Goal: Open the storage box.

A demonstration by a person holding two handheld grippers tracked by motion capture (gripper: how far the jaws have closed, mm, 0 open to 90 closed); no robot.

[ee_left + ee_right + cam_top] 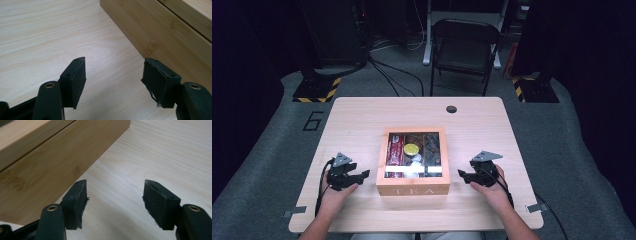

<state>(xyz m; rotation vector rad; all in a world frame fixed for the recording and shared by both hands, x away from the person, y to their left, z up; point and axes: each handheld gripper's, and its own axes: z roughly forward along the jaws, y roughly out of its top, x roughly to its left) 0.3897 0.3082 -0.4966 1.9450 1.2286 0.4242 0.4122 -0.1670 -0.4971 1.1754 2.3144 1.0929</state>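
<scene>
A wooden tea box [413, 188] with a glass-window lid stands closed at the table's middle front, "TEA" on its front face. Tea packets and a yellow round item [411, 149] show through the lid. My left gripper [365, 173] sits just left of the box, pointing at it, jaws apart with nothing between them. In the left gripper view the box wall [162, 32] lies close ahead on the right of the gripper [115, 80]. My right gripper [460, 173] mirrors it on the box's right side, open and empty. The box side [50, 167] stands left of that gripper [115, 201].
The light wood table [362, 120] has a round cable hole [451, 109] at the back. Tape marks sit at the front corners [537, 207]. A black folding chair [464, 47] stands behind the table.
</scene>
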